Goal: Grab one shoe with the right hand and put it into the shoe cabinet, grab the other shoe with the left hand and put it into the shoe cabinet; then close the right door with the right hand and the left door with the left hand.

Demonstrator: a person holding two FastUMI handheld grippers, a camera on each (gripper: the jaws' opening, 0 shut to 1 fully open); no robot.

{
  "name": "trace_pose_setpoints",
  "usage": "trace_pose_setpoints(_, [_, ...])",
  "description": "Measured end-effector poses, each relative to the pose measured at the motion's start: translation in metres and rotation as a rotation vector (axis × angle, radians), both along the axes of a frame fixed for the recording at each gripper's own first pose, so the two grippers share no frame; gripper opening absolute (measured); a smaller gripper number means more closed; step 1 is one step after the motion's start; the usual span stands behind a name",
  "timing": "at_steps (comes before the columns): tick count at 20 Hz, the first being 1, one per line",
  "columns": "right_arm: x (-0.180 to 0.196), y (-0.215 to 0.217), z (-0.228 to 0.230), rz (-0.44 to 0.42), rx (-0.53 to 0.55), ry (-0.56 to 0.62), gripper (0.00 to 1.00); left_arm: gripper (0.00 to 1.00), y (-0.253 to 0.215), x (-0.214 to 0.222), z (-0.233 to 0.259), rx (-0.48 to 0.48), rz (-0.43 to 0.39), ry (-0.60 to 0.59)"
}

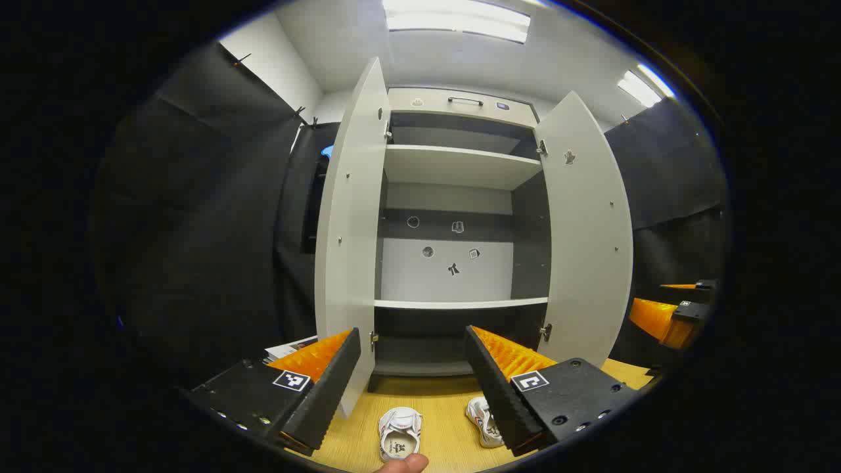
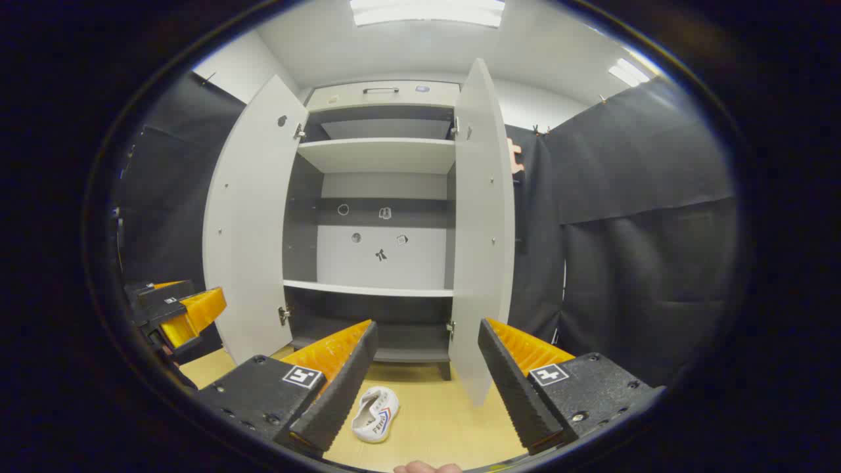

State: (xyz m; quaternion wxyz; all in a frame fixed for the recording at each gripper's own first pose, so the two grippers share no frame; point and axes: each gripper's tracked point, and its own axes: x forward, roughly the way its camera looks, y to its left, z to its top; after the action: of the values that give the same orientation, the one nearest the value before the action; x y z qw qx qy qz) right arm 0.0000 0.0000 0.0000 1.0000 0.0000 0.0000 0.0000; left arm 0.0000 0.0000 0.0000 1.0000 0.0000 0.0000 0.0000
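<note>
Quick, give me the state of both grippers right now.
Left gripper: open, holding nothing, above the shoes on the floor.
Right gripper: open, holding nothing, facing the open shoe cabinet.

My own right finger [image 1: 502, 387] hides part of the right shoe [image 1: 481, 420]. My left finger [image 2: 338, 384] covers the end of the shoe [image 2: 374, 405] in the right gripper view. The 5 small stickers [image 1: 453, 268] on the cabinet's back panel are too small to identify.
</note>
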Motion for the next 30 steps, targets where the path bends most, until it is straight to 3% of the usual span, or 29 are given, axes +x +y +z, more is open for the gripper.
trace_pose_setpoints(11, [0.004, 0.011, 0.003, 0.008, -0.014, -0.010, 1.00, 0.95, 0.000, 0.003, -0.001, 0.010, -0.009, -0.001])
trace_pose_setpoints(12, [0.003, 0.011, 0.004, 0.009, -0.014, -0.012, 0.95, 0.95, 0.000, 0.002, -0.001, 0.008, -0.010, -0.001])
trace_pose_setpoints(14, [0.004, 0.013, 0.003, 0.011, -0.015, -0.012, 1.00, 0.95, 0.000, 0.003, -0.002, 0.008, -0.011, 0.000])
trace_pose_setpoints(23, [0.009, 0.026, -0.004, 0.039, -0.020, 0.002, 1.00, 0.95, -0.003, 0.008, 0.001, 0.021, -0.021, -0.015])
trace_pose_setpoints(30, [0.036, 0.049, -0.039, 0.089, -0.042, 0.078, 0.99, 0.95, -0.004, 0.011, 0.004, 0.020, -0.030, -0.025])
